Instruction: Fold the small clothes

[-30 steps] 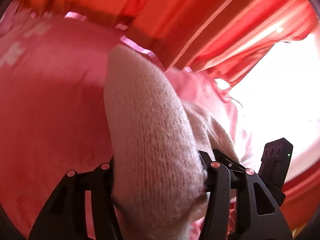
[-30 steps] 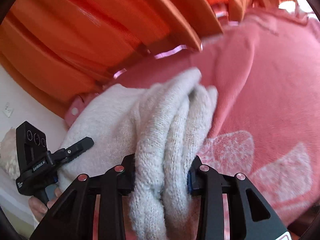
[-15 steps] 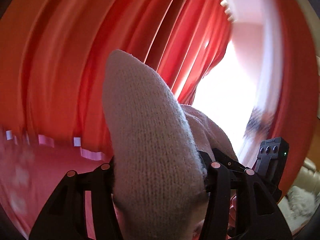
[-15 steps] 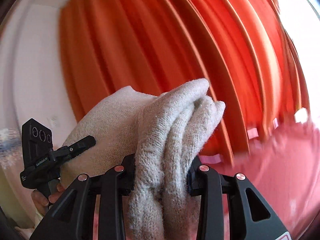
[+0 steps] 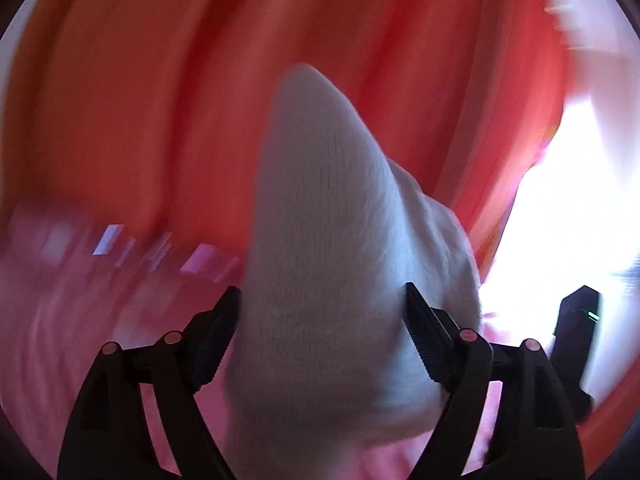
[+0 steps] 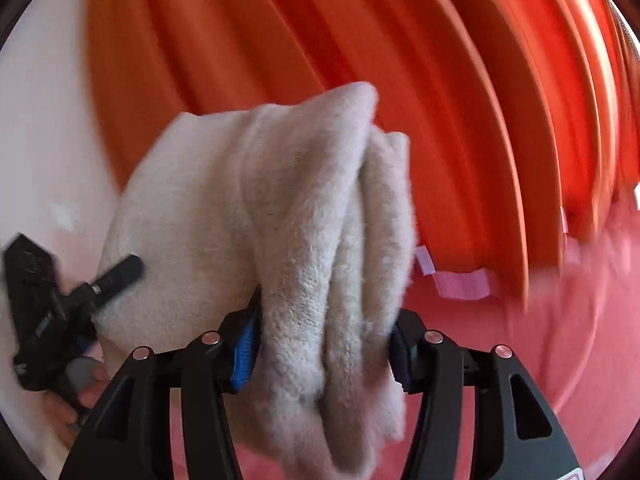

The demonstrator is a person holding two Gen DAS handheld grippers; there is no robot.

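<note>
A cream knitted garment (image 5: 332,264) is held up in the air between both grippers. My left gripper (image 5: 322,312) is shut on one bunched end of it, which bulges up between the fingers. My right gripper (image 6: 324,320) is shut on the other end (image 6: 320,216), gathered in thick folds. The left gripper's body shows at the left of the right wrist view (image 6: 44,312), with fabric stretched between the two. The right gripper's body shows at the right of the left wrist view (image 5: 576,332). The garment's lower part is hidden.
Orange-red curtains (image 6: 400,60) hang behind. A pink bedspread (image 6: 540,340) lies below, also low in the left wrist view (image 5: 80,308). A bright window (image 5: 580,200) is at the right and a white wall (image 6: 36,140) at the left.
Both grippers have lifted the garment off the pink bedspread and tilted up toward the curtains. Both views are now motion-blurred. The grips are unchanged.
</note>
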